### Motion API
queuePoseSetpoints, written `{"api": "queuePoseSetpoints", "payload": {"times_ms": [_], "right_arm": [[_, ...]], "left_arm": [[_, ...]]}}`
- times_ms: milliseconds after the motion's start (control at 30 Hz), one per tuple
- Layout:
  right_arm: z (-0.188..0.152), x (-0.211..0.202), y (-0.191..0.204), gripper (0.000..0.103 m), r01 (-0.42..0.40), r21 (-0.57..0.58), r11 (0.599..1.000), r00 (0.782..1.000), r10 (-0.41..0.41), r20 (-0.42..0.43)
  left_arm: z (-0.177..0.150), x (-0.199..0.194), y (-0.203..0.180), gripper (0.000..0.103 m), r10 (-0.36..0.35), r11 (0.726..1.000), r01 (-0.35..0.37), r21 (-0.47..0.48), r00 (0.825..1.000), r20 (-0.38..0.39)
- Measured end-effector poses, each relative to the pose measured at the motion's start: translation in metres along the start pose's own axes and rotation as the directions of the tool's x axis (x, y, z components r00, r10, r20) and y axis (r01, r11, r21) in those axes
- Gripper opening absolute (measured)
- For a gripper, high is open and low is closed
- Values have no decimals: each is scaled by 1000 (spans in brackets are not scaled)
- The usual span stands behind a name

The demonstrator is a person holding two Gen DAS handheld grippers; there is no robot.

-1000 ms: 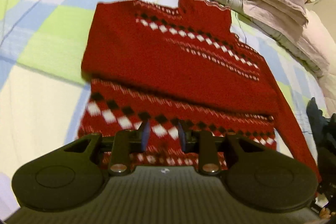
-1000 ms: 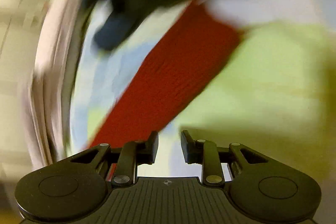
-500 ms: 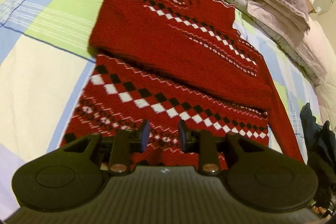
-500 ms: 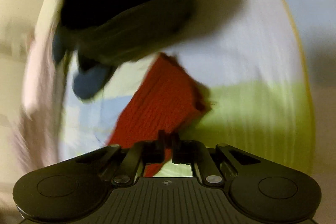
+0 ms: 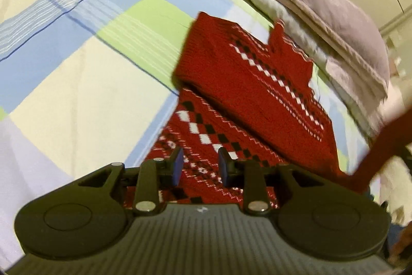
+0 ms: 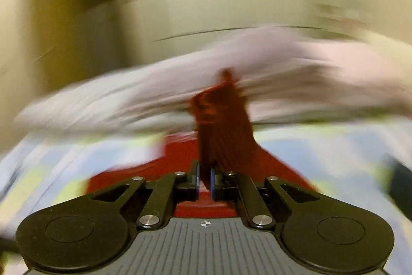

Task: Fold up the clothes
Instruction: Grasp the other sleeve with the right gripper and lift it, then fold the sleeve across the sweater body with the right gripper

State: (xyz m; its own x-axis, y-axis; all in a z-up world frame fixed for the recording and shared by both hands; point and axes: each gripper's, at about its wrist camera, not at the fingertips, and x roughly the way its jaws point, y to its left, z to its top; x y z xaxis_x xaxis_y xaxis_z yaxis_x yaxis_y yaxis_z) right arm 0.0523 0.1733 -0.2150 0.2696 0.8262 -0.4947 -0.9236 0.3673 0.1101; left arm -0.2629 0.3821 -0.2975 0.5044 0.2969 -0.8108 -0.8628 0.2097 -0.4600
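A red knitted sweater [image 5: 257, 99] with white and black diamond bands lies on the checked bed sheet [image 5: 77, 81], its upper part folded over the lower. My left gripper [image 5: 200, 166] hovers over the patterned hem, open, with nothing between its blue pads. One red sleeve [image 5: 381, 146] rises off the bed at the right edge. In the blurred right wrist view, that sleeve [image 6: 221, 120] stands up between the pads of my right gripper [image 6: 204, 181]. The pads sit close on the fabric while the jaws are opening.
Grey and lilac pillows and a rolled duvet [image 5: 322, 4] line the far side of the bed, also showing as a blurred pale mass [image 6: 283, 63]. A dark garment [image 6: 401, 179] lies at the right edge. Bare sheet spreads left of the sweater.
The right gripper closed on the red sleeve, rolled and swung upward with it, so the sleeve now hangs raised. The left gripper drifted left; the sweater sits further right in its view.
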Motion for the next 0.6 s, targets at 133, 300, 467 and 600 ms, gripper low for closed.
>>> {"api": "queuePoseSetpoints", "payload": {"times_ms": [133, 300, 467, 600], "right_arm": [[-52, 49, 81, 72, -161, -165, 973, 948, 105, -302], [-111, 53, 50, 72, -81, -58, 995, 860, 41, -508], [-147, 42, -23, 72, 115, 129, 985, 810, -18, -586], [-147, 34, -58, 72, 164, 258, 952, 836, 5, -549]], "left_arm": [[-1, 0, 10, 24, -3, 999, 2, -41, 1000, -18], [-1, 21, 7, 24, -35, 998, 33, -52, 998, -48], [9, 59, -5, 27, -96, 988, 88, -127, 994, -58], [23, 89, -17, 30, -74, 989, 69, -132, 997, -27]]}}
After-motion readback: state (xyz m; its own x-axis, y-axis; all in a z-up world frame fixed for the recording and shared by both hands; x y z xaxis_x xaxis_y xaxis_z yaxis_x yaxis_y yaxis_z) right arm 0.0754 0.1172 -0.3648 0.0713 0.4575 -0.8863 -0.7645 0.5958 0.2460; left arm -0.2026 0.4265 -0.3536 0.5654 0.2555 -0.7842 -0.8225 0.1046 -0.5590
